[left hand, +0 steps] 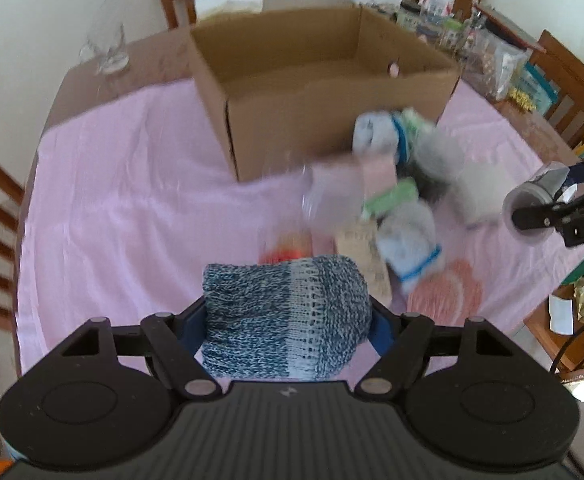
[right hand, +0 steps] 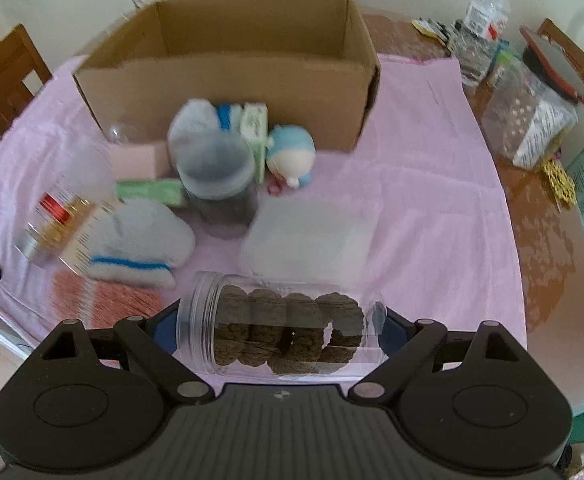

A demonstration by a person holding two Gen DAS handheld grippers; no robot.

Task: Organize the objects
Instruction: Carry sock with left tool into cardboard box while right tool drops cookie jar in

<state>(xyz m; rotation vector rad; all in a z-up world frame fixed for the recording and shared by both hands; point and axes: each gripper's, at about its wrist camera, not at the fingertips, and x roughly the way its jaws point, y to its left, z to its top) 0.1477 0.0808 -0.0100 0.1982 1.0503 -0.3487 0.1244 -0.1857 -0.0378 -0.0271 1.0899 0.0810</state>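
Note:
My left gripper is shut on a blue-and-white knitted sock roll, held above the pink cloth. My right gripper is shut on a clear plastic jar of brown cookies, lying sideways between the fingers; it also shows at the right edge of the left wrist view. An open empty cardboard box stands at the back of the table. A pile lies in front of it: grey-and-blue socks, a dark jar with a grey lid, a blue-and-white plush toy, a green packet.
A pink cloth covers the wooden table. A flat clear container lies mid-table. A red-and-gold tin and an orange knitted piece are at the left. Bottles, bags and jars crowd the far right. Chairs surround the table.

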